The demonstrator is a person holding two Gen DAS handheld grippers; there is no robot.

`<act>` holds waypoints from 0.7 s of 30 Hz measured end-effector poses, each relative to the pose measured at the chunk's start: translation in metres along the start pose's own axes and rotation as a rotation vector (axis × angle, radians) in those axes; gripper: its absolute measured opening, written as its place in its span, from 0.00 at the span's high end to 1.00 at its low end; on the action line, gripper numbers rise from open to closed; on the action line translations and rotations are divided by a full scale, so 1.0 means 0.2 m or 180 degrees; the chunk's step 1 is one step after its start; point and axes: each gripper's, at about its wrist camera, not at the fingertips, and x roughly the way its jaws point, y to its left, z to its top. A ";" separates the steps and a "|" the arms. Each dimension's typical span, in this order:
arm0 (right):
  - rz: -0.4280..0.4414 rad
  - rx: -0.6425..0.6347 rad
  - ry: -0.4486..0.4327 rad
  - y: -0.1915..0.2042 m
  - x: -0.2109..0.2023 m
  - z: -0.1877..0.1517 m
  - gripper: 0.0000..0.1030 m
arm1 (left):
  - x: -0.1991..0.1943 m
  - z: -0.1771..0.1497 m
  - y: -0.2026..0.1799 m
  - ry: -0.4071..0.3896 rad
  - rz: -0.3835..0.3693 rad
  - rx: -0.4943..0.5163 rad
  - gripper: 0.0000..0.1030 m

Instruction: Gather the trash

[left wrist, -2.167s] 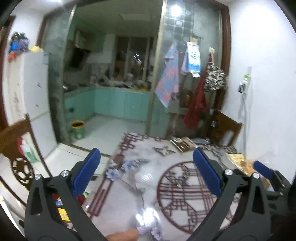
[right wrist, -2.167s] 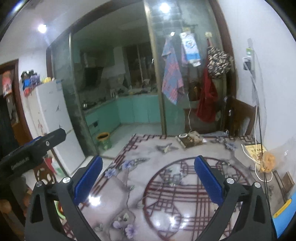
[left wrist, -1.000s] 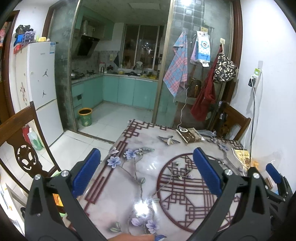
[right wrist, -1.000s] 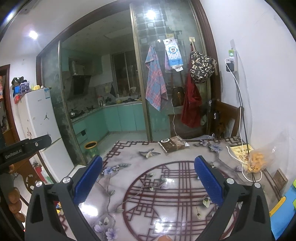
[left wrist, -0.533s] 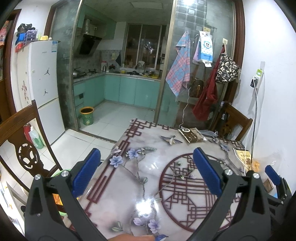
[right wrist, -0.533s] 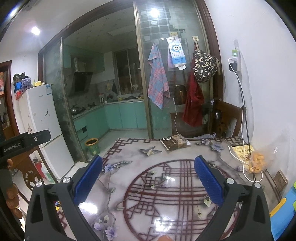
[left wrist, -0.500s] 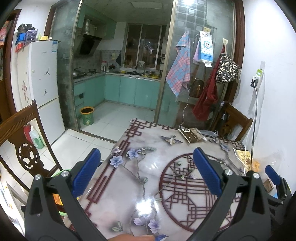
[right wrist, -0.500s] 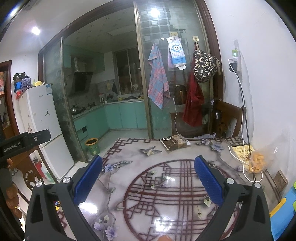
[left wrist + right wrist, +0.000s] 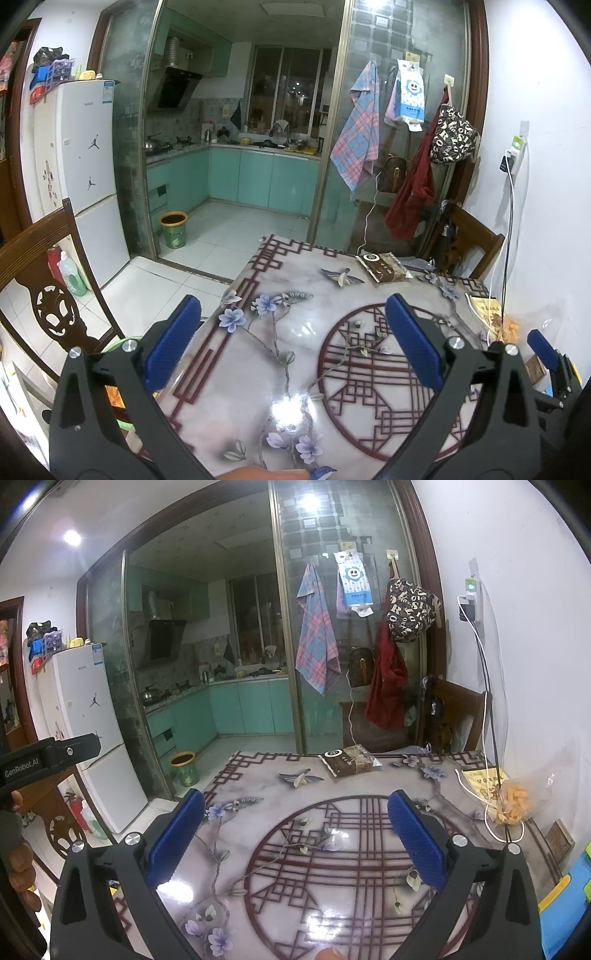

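A brown snack wrapper (image 9: 382, 264) (image 9: 349, 762) lies flat at the far edge of the patterned table (image 9: 295, 369) (image 9: 295, 886). A clear bag of orange snacks (image 9: 511, 805) (image 9: 511, 326) sits at the table's right side by the wall. A green waste bin (image 9: 173, 234) (image 9: 183, 768) stands on the kitchen floor beyond the table's left corner. My left gripper (image 9: 293, 321) hovers open over the near left of the table, holding nothing. My right gripper (image 9: 295, 812) is open and empty above the round red pattern, well short of the wrapper.
A wooden chair (image 9: 37, 266) stands left of the table and another (image 9: 476, 240) at the far right corner. A white cable (image 9: 484, 786) hangs from the wall socket over a yellow booklet (image 9: 484, 779). A blue item (image 9: 569, 904) lies at the near right.
Two seconds ago both views were lower and blurred with motion; they have since risen and steadied. In the last half second almost nothing has shifted. Both grippers have stayed open.
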 end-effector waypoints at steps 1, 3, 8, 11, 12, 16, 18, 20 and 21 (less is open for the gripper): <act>0.0000 0.0001 0.0000 0.00 0.00 0.00 0.07 | 0.00 0.00 0.00 0.0000 0.0000 0.0000 0.05; -0.0002 0.0000 0.0004 0.00 0.00 0.00 0.07 | 0.00 0.00 0.00 0.0002 -0.0002 0.0004 0.05; 0.0001 0.0000 0.0011 0.00 0.00 -0.01 0.07 | 0.01 0.00 0.00 0.0011 0.0004 -0.0010 0.05; 0.0000 -0.0001 0.0015 0.00 0.01 0.00 0.07 | 0.01 -0.01 0.01 0.0026 -0.0003 0.0002 0.05; -0.0002 -0.0001 0.0020 0.00 0.01 -0.01 0.07 | 0.01 -0.02 0.01 0.0037 -0.0011 0.0010 0.05; -0.0010 0.0006 0.0056 0.00 0.01 -0.03 0.07 | 0.04 -0.05 -0.01 0.0130 -0.0100 0.0137 0.05; -0.0034 0.0008 0.0101 -0.02 0.02 -0.06 0.07 | 0.06 -0.07 -0.02 0.0161 -0.0115 0.0194 0.05; -0.0069 -0.0001 0.0175 -0.05 0.04 -0.10 0.07 | 0.11 -0.10 -0.03 0.0236 -0.0130 0.0220 0.05; -0.0099 -0.0010 0.0226 -0.07 0.06 -0.12 0.07 | 0.16 -0.14 -0.03 0.0330 -0.0129 0.0209 0.05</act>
